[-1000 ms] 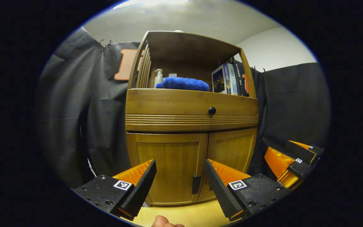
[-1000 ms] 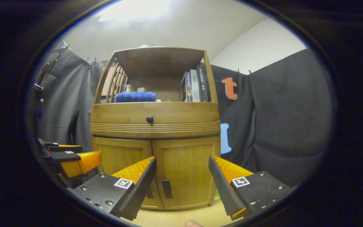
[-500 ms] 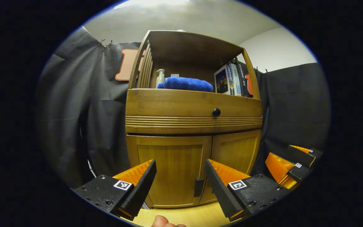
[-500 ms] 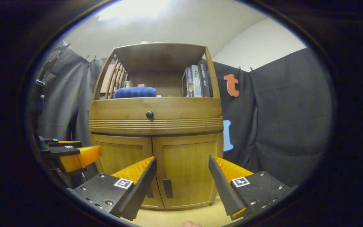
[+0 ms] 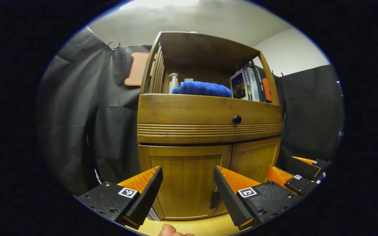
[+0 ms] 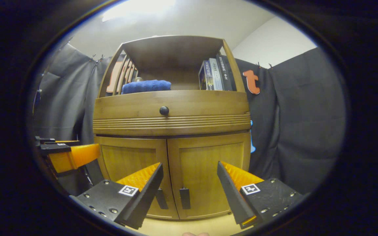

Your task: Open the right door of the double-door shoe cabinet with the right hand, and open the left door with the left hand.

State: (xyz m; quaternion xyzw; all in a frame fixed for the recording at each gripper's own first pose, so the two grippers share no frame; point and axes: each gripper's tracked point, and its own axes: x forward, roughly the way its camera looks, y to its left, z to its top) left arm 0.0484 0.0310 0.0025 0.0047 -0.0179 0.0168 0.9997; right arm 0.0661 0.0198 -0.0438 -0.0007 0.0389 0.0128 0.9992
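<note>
We hold the left gripper [image 5: 187,183] low and level, facing the shoe cabinet [image 5: 208,114], its fingers spread wide with nothing between them, framing the left door [image 5: 185,183]. Our right gripper [image 6: 189,183] sits the same way before the right door [image 6: 208,177], fingers parted and empty, the black right handle [image 6: 184,198] between them but farther off. Both doors are closed. In the right gripper view the left gripper appears at the left edge, beside the cabinet.
</note>
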